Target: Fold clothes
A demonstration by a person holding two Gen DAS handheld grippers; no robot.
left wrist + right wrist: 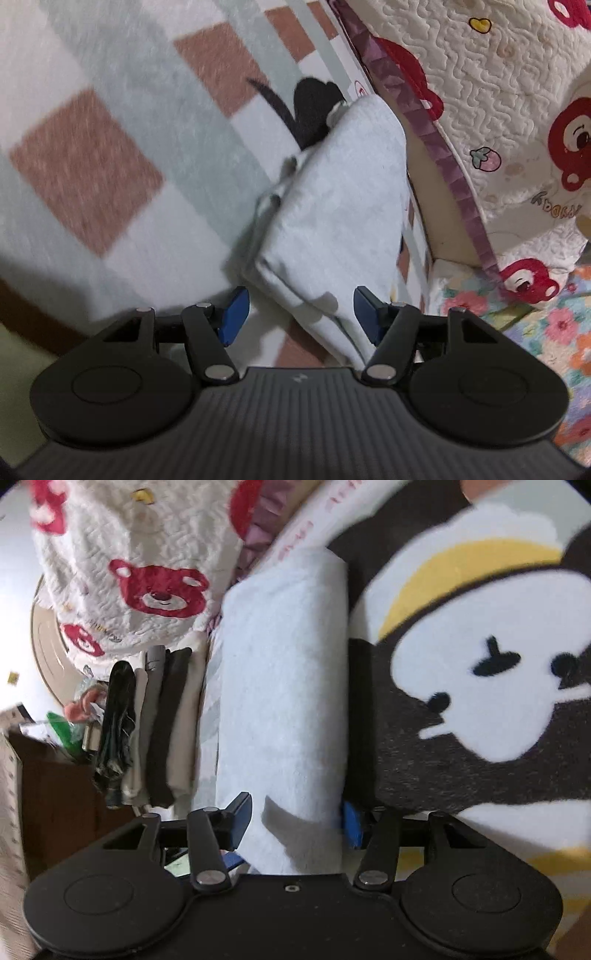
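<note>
A folded pale grey-white garment [332,218] lies on a checked pink, grey and white blanket [92,166]. My left gripper [301,314] is open, its blue pads on either side of the garment's near corner, not closed on it. In the right wrist view the same folded white garment [284,686] runs lengthwise away from me. My right gripper [295,821] is open, its jaws straddling the garment's near end. The right blue pad [351,827] touches the garment's edge; the left pad stands a little off it.
A quilted cream cover with red bears [498,110] [140,572] lies beside the garment. A stack of folded dark and beige clothes [159,727] stands to the left. A black, white and yellow cartoon blanket [480,664] lies to the right.
</note>
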